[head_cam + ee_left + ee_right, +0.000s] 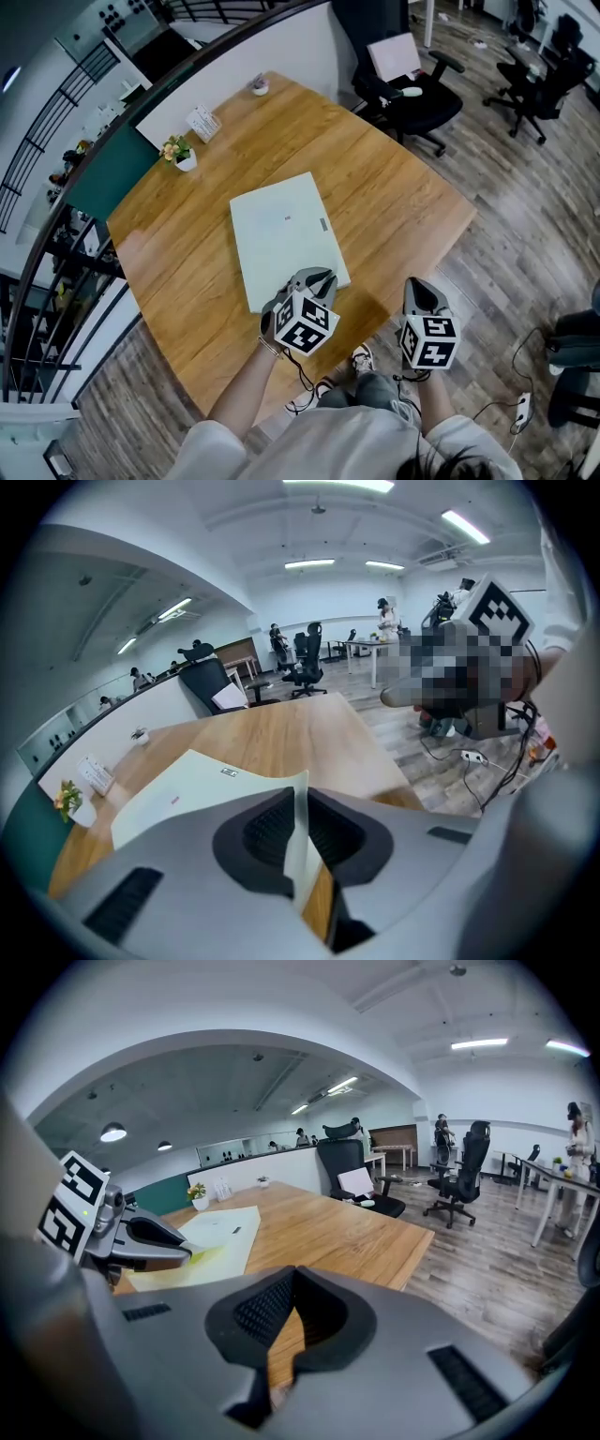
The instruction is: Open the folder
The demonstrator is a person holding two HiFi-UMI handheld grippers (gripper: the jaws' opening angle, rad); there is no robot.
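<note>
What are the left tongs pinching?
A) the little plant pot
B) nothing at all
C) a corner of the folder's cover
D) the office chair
C: the left tongs are shut on a cover corner of the folder, whose thin edge runs between the pads.

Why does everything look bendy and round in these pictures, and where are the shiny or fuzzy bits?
Head view: the wide lens bows the table at its edges, and a pale shine sits near its left corner. Left gripper view: black rounded corners, ceiling lights glare white, a blocky patch was added afterwards. Right gripper view: dimmer overall, one bright lamp, curved floor.
</note>
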